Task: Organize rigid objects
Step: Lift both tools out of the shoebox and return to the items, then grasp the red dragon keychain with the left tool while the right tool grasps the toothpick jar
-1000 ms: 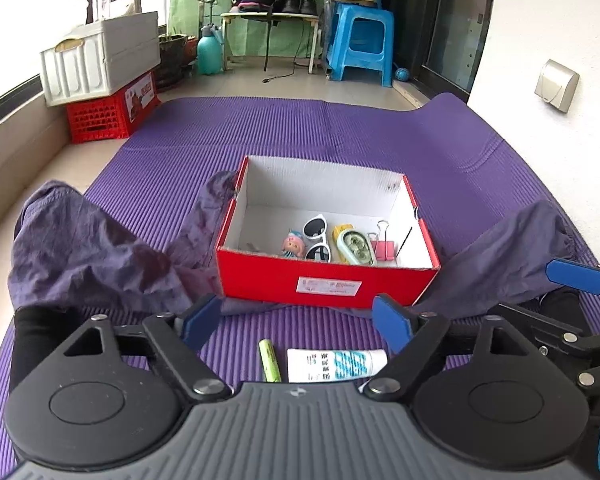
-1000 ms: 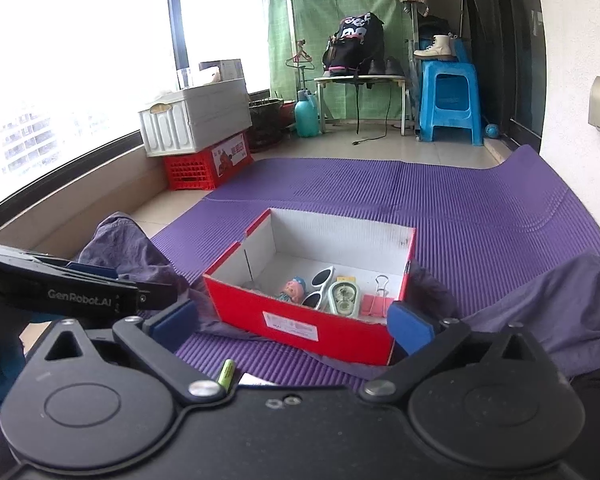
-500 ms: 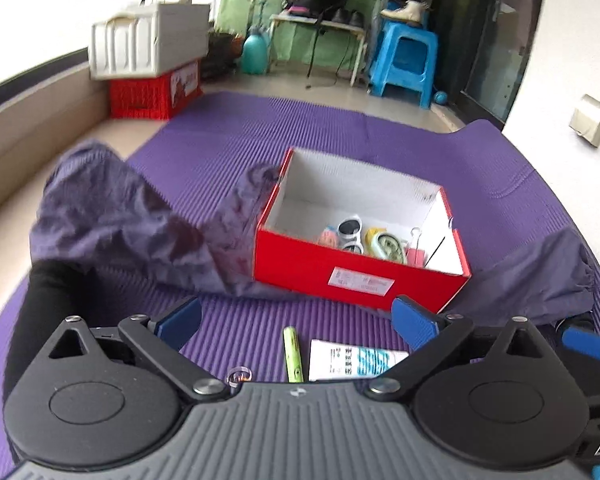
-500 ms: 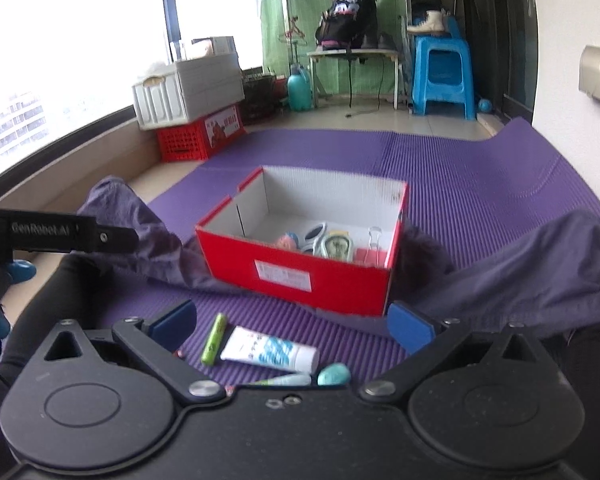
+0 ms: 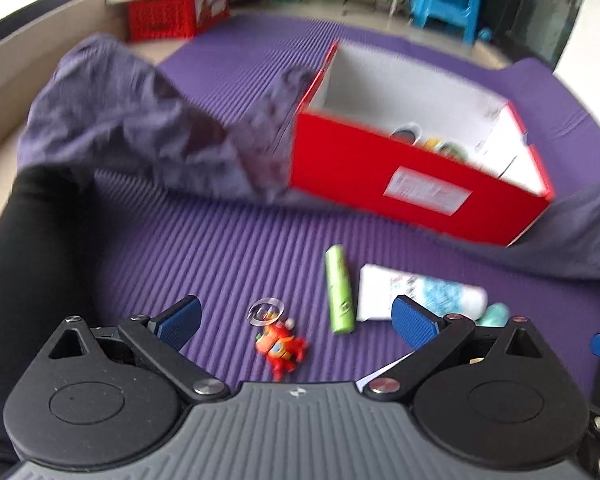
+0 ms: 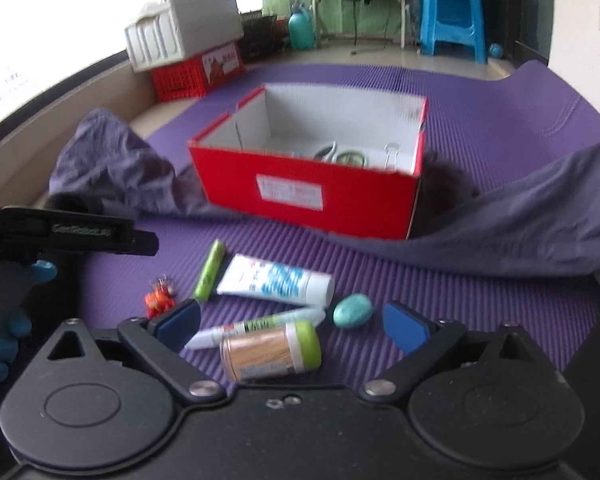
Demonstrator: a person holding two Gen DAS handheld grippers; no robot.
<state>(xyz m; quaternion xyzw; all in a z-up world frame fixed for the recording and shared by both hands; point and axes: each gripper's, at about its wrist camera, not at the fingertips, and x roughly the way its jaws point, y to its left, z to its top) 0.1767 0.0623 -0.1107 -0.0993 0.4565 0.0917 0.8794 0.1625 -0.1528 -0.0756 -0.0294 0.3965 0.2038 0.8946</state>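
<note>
Small items lie scattered on my purple mat (image 5: 228, 248) before the red box (image 6: 308, 196). My left gripper (image 5: 296, 322) gapes wide above the red toy keychain (image 5: 280, 346). My right gripper (image 6: 292, 322) is closing over the toothpick jar (image 6: 272, 350), touching nothing.

A ribbed purple mat (image 6: 480, 120) covers the floor. On it sit a red box (image 6: 312, 196), a green tube (image 6: 210, 270), a white tube (image 6: 276, 280), a teal egg (image 6: 353, 316), a toothpick jar (image 6: 272, 350), a white marker (image 6: 256, 326), and a red toy (image 5: 280, 348).
</note>
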